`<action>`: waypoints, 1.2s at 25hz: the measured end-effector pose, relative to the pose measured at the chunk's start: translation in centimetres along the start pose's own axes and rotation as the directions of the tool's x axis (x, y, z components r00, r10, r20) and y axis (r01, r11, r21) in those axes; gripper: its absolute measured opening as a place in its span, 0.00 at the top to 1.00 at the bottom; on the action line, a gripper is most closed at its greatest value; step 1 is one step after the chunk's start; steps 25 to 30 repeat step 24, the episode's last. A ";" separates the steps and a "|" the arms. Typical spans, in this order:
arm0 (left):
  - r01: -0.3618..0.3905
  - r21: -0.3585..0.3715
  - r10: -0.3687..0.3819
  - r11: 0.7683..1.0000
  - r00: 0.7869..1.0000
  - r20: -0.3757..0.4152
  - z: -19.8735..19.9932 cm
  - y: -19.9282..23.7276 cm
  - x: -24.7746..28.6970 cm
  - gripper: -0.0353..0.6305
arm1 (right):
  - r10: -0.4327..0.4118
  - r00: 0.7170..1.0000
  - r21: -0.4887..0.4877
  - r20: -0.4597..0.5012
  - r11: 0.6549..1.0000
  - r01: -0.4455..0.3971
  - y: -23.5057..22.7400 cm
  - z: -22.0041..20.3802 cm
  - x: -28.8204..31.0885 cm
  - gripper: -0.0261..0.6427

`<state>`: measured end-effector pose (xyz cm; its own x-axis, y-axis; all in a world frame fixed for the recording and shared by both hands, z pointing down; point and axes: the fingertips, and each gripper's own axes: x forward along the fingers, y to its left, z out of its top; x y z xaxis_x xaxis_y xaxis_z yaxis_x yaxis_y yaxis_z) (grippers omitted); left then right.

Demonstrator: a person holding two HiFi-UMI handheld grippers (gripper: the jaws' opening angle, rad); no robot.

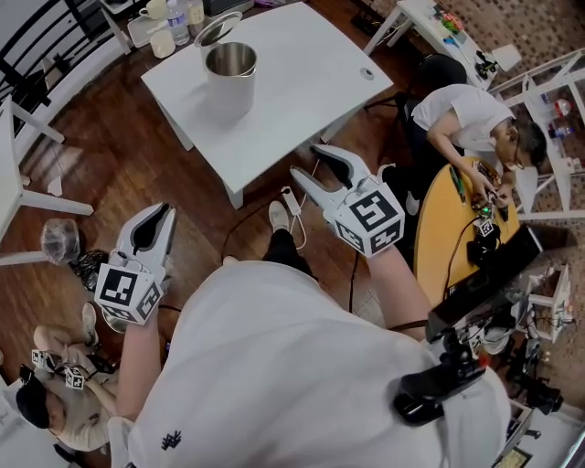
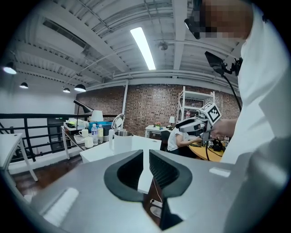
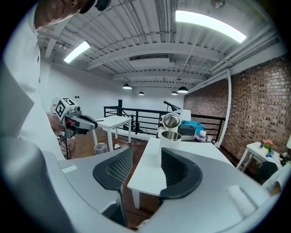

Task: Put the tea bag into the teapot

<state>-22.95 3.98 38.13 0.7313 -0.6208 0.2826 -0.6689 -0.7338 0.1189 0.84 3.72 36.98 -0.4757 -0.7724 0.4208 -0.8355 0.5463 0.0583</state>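
A steel teapot [image 1: 230, 73] stands with its lid [image 1: 218, 27] tipped open on the white table [image 1: 302, 82], well ahead of both grippers. It also shows as the teapot [image 2: 122, 140] in the left gripper view and the teapot [image 3: 171, 132] in the right gripper view. My left gripper [image 1: 164, 212] hovers over the wooden floor, its jaws nearly together with only a slim slit and nothing in it [image 2: 146, 154]. My right gripper [image 1: 306, 160] hangs near the table's near corner, wide open and empty [image 3: 146, 157]. No tea bag shows in any view.
Cups and bottles [image 1: 174, 27] crowd a tray beyond the teapot. A person [image 1: 466, 119] sits at a round wooden table [image 1: 448, 228] on the right. Another person [image 1: 55, 402] is low at the left. A power strip [image 1: 292, 206] lies on the floor, near a bin [image 1: 59, 239].
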 end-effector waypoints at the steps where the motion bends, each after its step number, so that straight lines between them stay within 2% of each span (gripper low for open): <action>1: -0.001 0.002 0.001 1.000 1.000 0.003 -0.2 0.1 -0.1 0.89 | -0.005 1.000 -0.011 -0.005 1.000 0.005 0.1 0.1 0.1 0.68; 15: 0.006 -0.021 -0.006 1.000 1.000 0.005 -1.6 0.8 -0.7 0.89 | 0.018 0.999 -0.043 -0.033 0.999 -0.019 1.8 0.9 1.5 0.68; 30: 0.018 -0.024 -0.018 1.000 1.000 -0.006 -2.1 1.2 -1.5 0.89 | 0.033 0.999 -0.012 -0.028 0.999 -0.034 3.0 1.1 1.7 0.68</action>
